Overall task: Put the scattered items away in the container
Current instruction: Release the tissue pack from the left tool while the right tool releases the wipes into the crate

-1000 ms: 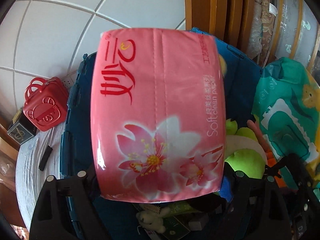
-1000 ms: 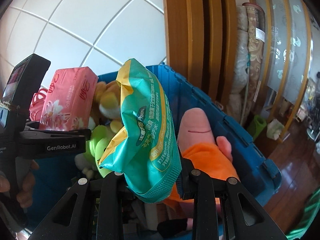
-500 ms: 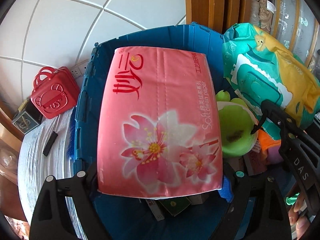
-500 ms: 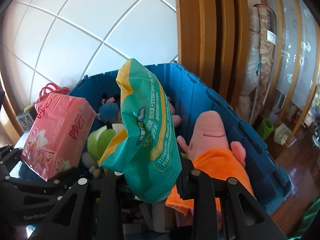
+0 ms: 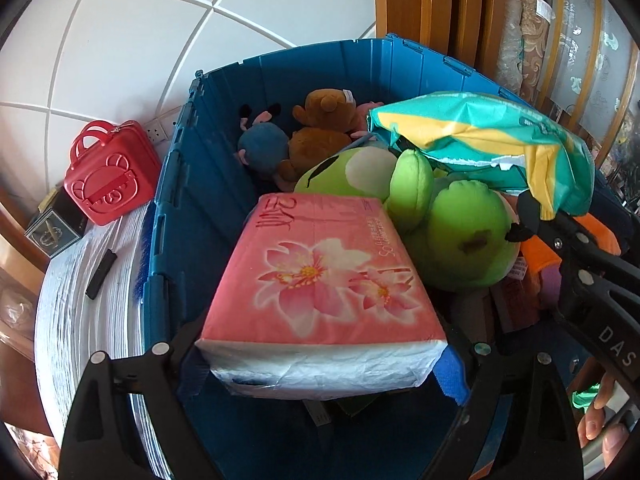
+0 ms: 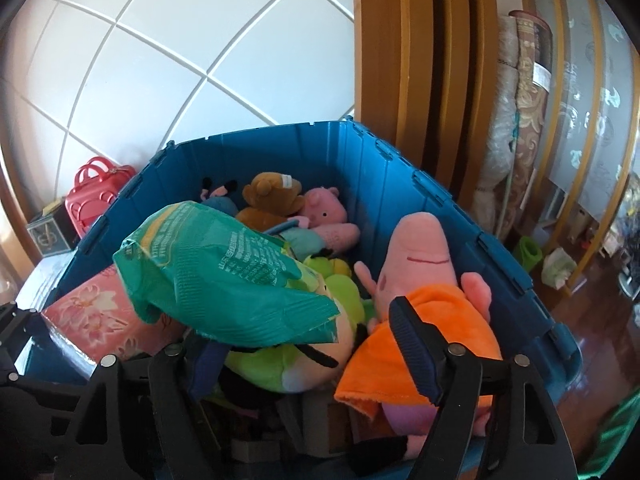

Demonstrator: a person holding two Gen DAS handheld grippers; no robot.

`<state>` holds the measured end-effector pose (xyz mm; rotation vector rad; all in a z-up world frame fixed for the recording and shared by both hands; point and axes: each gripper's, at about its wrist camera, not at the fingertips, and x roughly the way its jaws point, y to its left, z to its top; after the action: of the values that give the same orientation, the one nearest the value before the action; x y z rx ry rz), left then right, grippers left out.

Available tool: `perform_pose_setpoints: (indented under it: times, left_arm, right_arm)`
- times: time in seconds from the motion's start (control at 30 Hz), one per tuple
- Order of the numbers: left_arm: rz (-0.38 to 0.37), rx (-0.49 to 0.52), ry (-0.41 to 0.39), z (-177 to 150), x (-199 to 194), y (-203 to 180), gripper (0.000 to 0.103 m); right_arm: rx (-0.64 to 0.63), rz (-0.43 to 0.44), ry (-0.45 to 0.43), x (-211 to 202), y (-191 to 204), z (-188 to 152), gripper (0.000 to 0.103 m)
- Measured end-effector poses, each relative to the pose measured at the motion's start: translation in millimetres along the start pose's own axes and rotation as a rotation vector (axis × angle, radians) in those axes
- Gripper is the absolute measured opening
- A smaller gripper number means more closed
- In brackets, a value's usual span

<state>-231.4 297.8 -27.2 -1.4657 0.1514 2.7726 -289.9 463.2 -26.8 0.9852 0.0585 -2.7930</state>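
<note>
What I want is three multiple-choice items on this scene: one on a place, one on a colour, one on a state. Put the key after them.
1. Where is the red case?
A. inside the bin
B. outside the bin, by the tiled wall
C. under the bin

2. What colour is the bin?
A. blue
B. grey
C. white

3. The pink tissue pack is:
A. lying loose on the floor
B. torn open
C. clamped in the left gripper

Key:
1 B, it stands left of the bin's outer wall, against the tiles.
2 A, its ribbed walls are blue in both views.
3 C, the jaws press on both its sides above the bin.
</note>
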Motion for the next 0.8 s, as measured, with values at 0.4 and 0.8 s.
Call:
perform_pose_setpoints:
  times: [0.4,0.8]
  left_arm:
    - [-0.027,-0.003,0.001,-31,-27,1,0.091]
    - [0.056,-0.022,-0.036,-22,-21,0,0.092]
  right_arm:
    - [-0.014,0.021,-0.024,-40,-8,-17,0.1]
    - [-0.003,0.026,-0.002,-49,-15,-28,0.102]
